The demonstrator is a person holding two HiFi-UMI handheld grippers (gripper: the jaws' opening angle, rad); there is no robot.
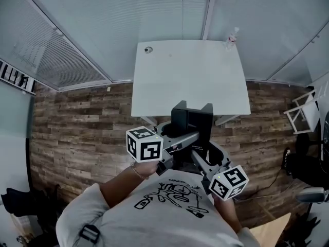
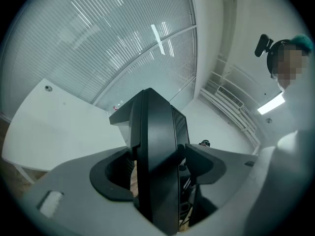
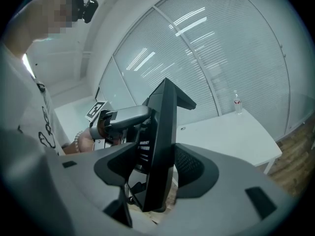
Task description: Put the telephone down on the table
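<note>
**Telephone** (image 1: 192, 118): black, blocky, standing edge-up. It is held in the air on the person's side of the desk, over the floor and clear of the desk top. In the head view it overlaps the desk's near edge.

**Left tongs** (image 1: 191, 138): pinching the telephone. The left gripper view shows both jaws (image 2: 156, 175) pressed on the body (image 2: 155, 132), one on each side. The marker cube (image 1: 144, 144) sits above the left hand (image 1: 146, 167).

**Right tongs** (image 1: 197, 154): also pinching the telephone, from lower right. The right gripper view shows the jaws (image 3: 158, 170) closed on the thin edge (image 3: 165, 116). The left gripper's arm (image 3: 123, 119) is visible beyond it.

**Desk** (image 1: 185, 81): white and rectangular, standing against glass walls with blinds.
- Bottle (image 1: 232, 37): clear, upright at the far right corner, also seen in the right gripper view (image 3: 237, 102).
- Small round item (image 1: 148, 49): near the far left corner, too small to identify.

**Floor** (image 1: 82, 127): dark wood planks.

**Person:** pale printed shirt (image 1: 169, 210), bracelet on the left wrist (image 1: 137, 171).
</note>
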